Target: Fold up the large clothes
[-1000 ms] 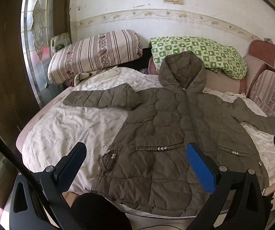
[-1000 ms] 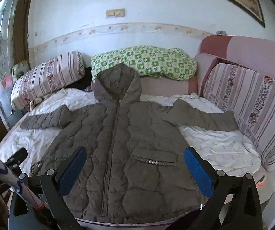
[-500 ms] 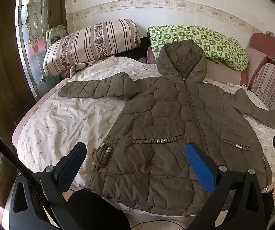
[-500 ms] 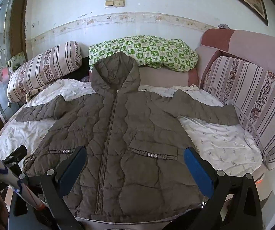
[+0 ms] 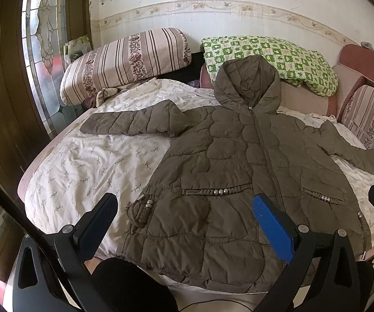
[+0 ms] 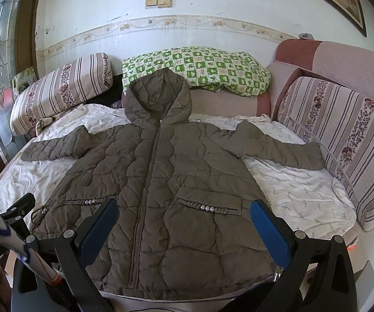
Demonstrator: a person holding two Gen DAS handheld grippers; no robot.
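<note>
The left gripper (image 5: 187,218) hangs over the near edge of the bed (image 5: 88,166) with its jaws spread wide, gripping nothing and touching nothing. The right gripper (image 6: 184,221) is the same: jaws fully apart and empty, above the jacket's hem. The jacket (image 5: 239,171) is olive, quilted and hooded, and lies flat, front up and zipped, on the white sheet. Both sleeves are stretched out sideways, and the hood points toward the green checked pillow (image 6: 200,67).

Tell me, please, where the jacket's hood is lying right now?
In both views the hood lies at the far end of the bed, propped against the green checked pillow, right of the striped bolster.
</note>
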